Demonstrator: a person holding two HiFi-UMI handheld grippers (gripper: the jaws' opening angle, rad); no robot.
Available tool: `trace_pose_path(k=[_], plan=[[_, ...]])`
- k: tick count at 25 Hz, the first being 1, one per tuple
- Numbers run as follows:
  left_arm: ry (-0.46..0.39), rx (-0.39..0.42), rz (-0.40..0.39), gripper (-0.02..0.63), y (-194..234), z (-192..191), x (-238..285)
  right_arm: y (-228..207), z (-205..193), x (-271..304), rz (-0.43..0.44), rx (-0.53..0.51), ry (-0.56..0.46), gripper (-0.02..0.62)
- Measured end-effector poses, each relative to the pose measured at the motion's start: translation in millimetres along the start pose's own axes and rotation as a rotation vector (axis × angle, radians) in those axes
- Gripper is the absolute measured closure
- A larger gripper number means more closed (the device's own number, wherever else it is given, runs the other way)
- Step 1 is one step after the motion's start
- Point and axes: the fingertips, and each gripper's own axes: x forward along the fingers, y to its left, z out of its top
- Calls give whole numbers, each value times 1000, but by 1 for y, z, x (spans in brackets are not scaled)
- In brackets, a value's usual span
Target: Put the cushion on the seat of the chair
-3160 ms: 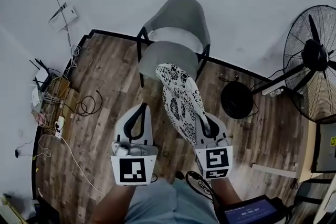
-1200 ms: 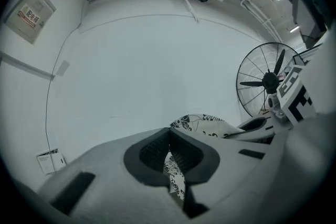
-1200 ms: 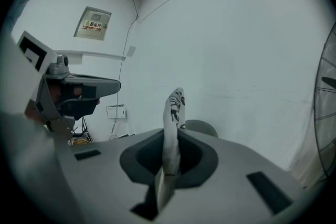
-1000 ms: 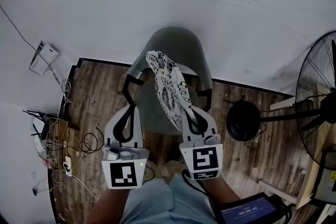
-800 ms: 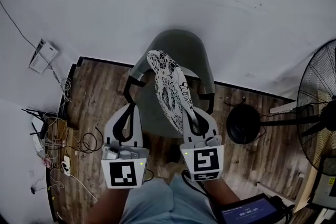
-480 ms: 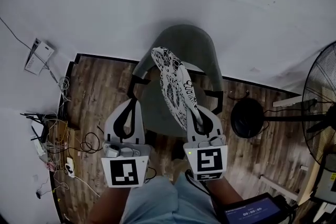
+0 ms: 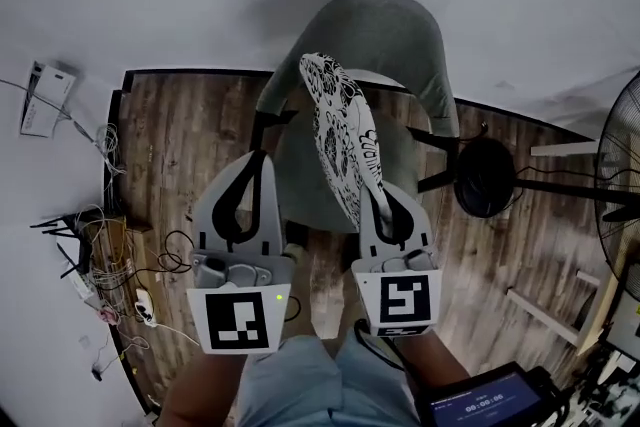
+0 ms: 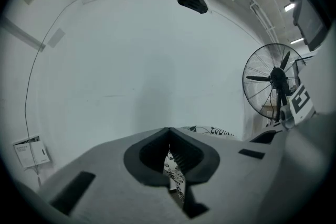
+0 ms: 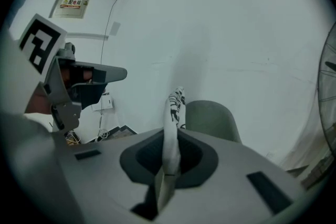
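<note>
Right gripper (image 7: 383,207): pinched tight on the near edge of the cushion (image 7: 340,137), so the pad sticks out ahead of the jaws toward the chair (image 7: 392,33).
Cushion: stands on edge in the air, patterned face turned sideways, over the seat (image 7: 300,177); seemingly not resting on it yet.
Left gripper (image 7: 252,165): jaws together with nothing between them; hovers near the seat's front left, likely kept free to steady or flatten the pad.
Chair: backrest toward the wall, bare seat facing the person, open for a drop from the front.
Step in hand: bringing the pad over the seat; tipping it flat and letting go remain.
Risk: gripped by one edge only, the soft pad may flop or land askew against the backrest.
</note>
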Motion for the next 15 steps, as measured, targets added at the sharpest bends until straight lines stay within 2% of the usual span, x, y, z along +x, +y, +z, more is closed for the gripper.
trace_pose_path(k=[15], plan=[[92, -33, -51, 597, 47, -81, 25, 65, -53, 62, 4, 114, 71, 577]])
